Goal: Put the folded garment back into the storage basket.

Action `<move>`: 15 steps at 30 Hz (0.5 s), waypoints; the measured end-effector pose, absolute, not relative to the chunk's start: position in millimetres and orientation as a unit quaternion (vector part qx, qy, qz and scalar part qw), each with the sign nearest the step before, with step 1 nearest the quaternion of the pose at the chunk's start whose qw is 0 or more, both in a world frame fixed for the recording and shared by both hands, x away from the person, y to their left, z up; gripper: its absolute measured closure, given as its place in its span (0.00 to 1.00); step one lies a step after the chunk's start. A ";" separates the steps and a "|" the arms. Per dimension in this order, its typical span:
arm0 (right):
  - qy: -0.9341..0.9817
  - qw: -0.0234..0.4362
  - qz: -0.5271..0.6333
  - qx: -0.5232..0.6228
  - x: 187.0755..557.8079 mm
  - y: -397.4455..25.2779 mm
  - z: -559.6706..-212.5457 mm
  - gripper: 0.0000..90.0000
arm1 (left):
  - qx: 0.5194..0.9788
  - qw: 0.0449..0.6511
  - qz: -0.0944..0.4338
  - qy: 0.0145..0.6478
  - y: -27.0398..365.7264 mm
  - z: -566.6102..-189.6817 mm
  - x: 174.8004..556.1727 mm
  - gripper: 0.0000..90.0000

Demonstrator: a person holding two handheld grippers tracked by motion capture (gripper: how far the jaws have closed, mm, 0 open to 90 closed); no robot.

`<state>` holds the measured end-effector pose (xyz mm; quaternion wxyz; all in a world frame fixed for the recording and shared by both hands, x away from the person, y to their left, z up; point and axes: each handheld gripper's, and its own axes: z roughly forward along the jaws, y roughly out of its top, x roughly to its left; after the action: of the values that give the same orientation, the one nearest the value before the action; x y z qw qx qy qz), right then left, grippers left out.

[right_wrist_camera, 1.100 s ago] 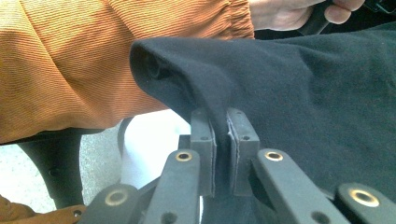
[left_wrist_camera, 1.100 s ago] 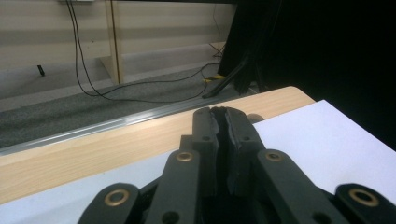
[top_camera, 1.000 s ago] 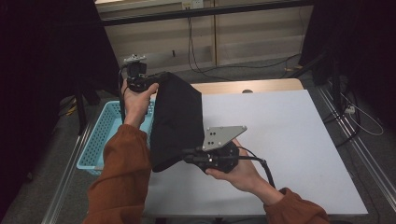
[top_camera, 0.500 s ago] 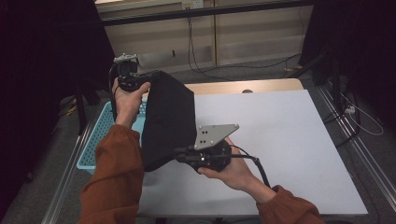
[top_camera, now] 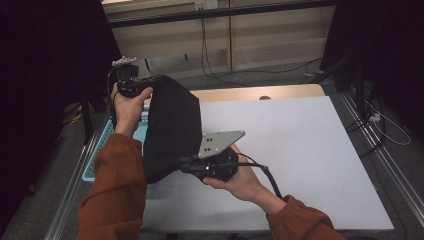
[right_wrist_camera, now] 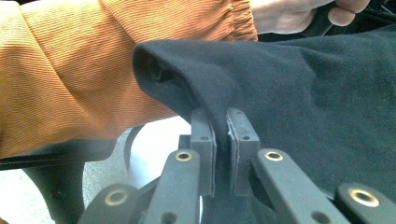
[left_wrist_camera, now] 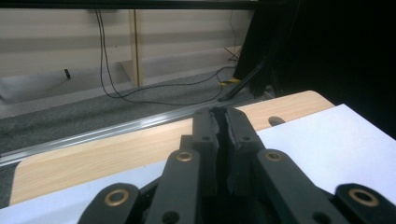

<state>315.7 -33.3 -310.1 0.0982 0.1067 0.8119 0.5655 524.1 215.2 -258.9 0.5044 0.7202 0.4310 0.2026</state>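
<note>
A black cloth hangs stretched between my two grippers above the left side of the white table. My left gripper is raised at the far left and holds the cloth's upper corner; in the left gripper view its jaws are shut on a thin black edge of cloth. My right gripper sits low near the table's front, shut on the cloth's lower edge. The right gripper view also shows the black cloth spreading to the right and an orange sleeve behind it.
A light blue basket sits off the table's left edge, partly behind the left arm. A wooden strip with a hole borders the table's far side. Cables lie on the floor beyond. Metal rails run along the right.
My left gripper has moved left and farther away with the cloth's upper corner, stretching the cloth. My right gripper has shifted slightly left and stayed shut on the lower edge.
</note>
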 end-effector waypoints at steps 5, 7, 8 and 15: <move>0.813 0.096 0.564 0.102 319.4 -26.9 -308.9 0.93 | 0.717 0.505 0.204 0.434 223.9 -257.7 526.5 0.93; 0.813 0.096 0.565 0.101 320.9 -24.3 -307.8 0.93 | 0.718 0.504 0.204 0.434 226.8 -257.5 527.7 0.93; 0.813 0.096 0.565 0.100 321.4 -23.3 -307.4 0.93 | 0.718 0.505 0.203 0.434 228.6 -257.7 528.6 0.93; 0.815 0.090 0.564 0.096 328.2 -12.1 -307.8 0.93 | 0.717 0.501 0.209 0.438 235.3 -260.2 532.0 0.93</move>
<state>328.2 -12.1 -307.8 0.0902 0.0957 0.8150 0.5644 532.0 235.3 -260.2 0.5009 0.7169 0.4376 0.2088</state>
